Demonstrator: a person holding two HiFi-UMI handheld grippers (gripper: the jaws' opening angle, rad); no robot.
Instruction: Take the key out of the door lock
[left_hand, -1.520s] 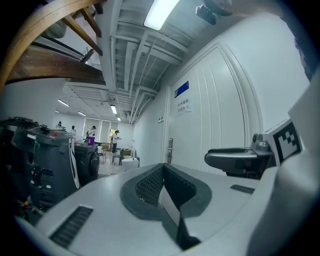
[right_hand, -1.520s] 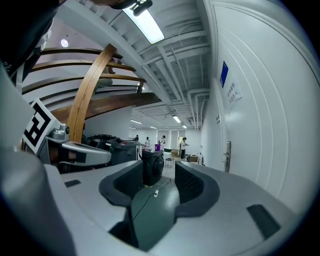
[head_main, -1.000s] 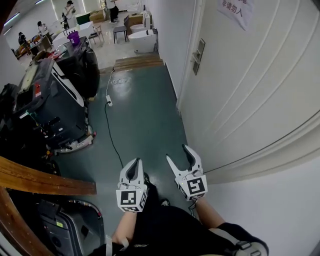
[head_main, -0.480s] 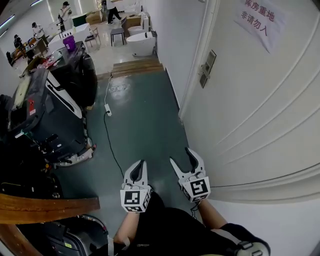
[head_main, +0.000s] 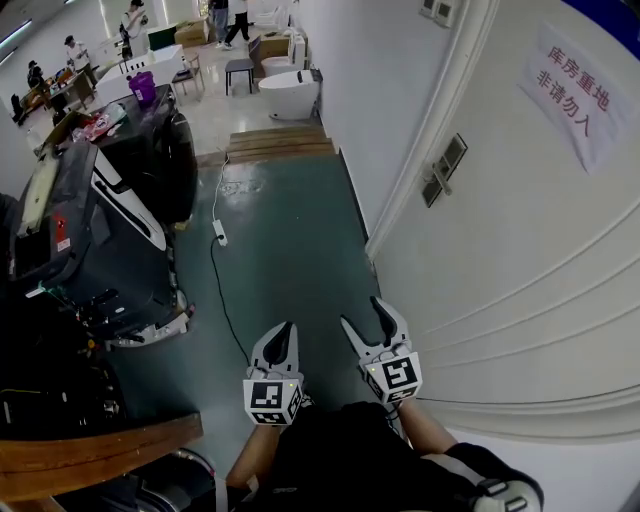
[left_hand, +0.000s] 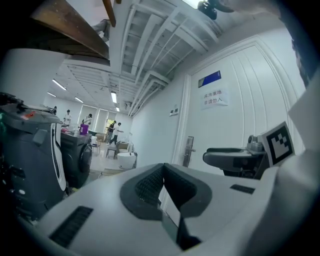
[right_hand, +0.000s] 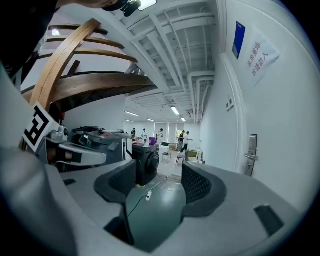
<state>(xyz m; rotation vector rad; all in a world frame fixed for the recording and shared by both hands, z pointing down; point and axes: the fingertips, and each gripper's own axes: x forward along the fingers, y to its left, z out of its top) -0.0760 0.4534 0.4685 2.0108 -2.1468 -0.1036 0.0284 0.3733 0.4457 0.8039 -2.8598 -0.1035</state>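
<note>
Over the last second the head view has swung up along the white panelled door (head_main: 520, 260). The narrow metal lock plate with its lever handle (head_main: 446, 168) now sits lower and larger in that view, and the white paper notice with printed characters (head_main: 572, 92) shows whole. Both grippers have kept the same low pose throughout. The left gripper (head_main: 284, 330) has its jaws pressed together, its dark ribbed pads (left_hand: 149, 186) meeting at the tips with nothing between them. The right gripper (head_main: 362, 312) is spread wide. Between its pads (right_hand: 201, 186) show only the dark green floor (head_main: 290, 230) and a white cable with a socket strip (head_main: 218, 208) lying ahead of it. The lock plate stands ahead of the right gripper, up and to its right, well apart from it, and it lies further still from the left gripper. The key is too small to make out in any view, though it should be at that plate. I judge the shift to be an approach towards the lock. Nothing is touched yet, and the open right gripper, the nearer one, would need raising and carrying forward to the plate before any pull.
</note>
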